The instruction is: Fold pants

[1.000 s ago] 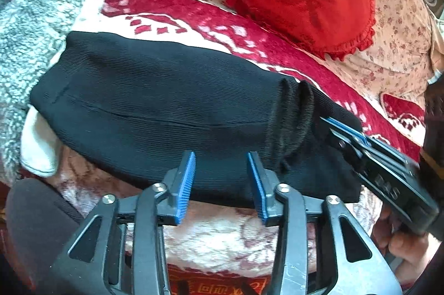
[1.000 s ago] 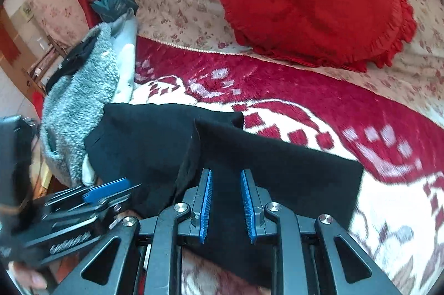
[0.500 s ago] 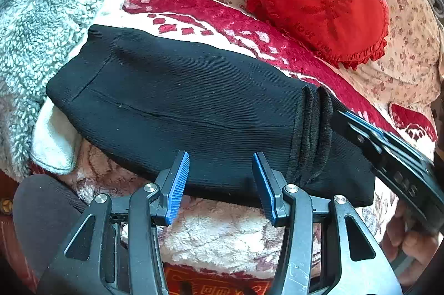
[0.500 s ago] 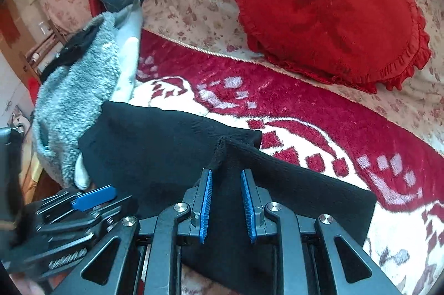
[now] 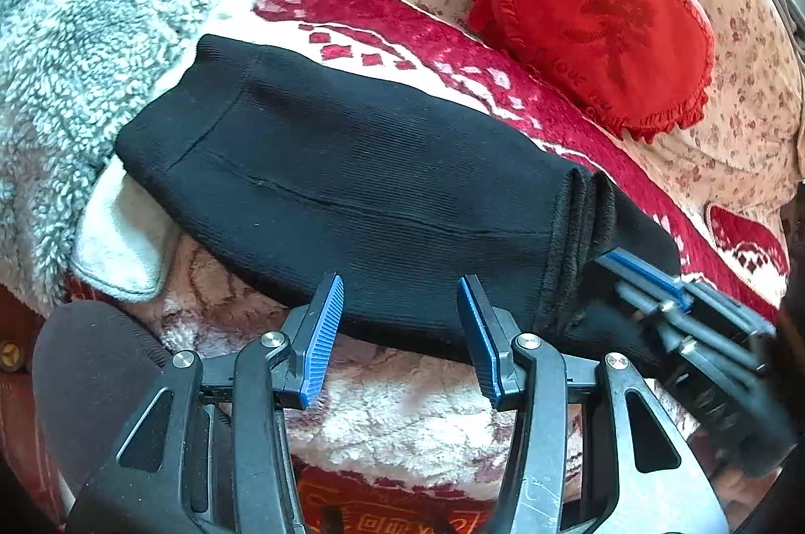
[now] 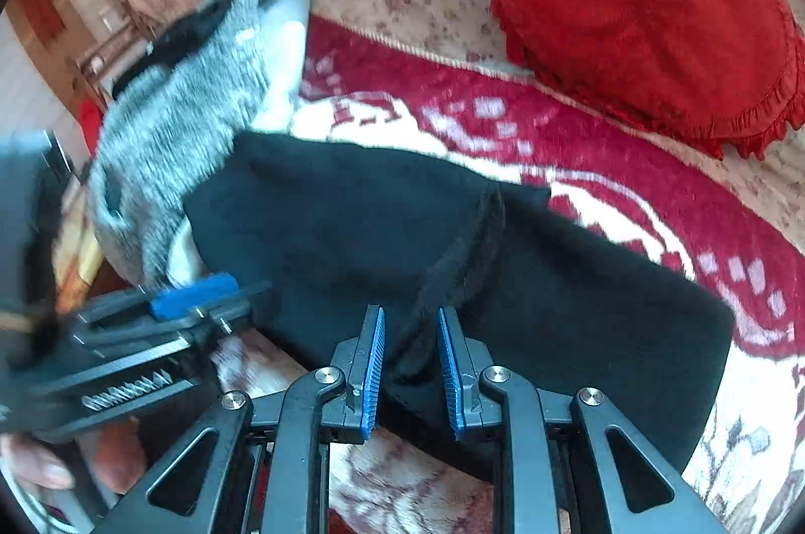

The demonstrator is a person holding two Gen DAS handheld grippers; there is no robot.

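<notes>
Two grippers at the folded pants

Both grippers hovered low over the near edge of the pants [image 5: 362,182], which lay folded on a red-and-white blanket [image 5: 453,51]. The left gripper [image 5: 400,333] had its jaws spread wide and held nothing, its tips just above the black cloth. The right gripper [image 6: 408,363] pointed at the thick folded edge; its jaws stood partly apart with the hem between them, apparently not clamped. A grey fleece [image 5: 90,46] touched the pants' far-left end. A red heart pillow [image 6: 639,11] rested well behind.
</notes>
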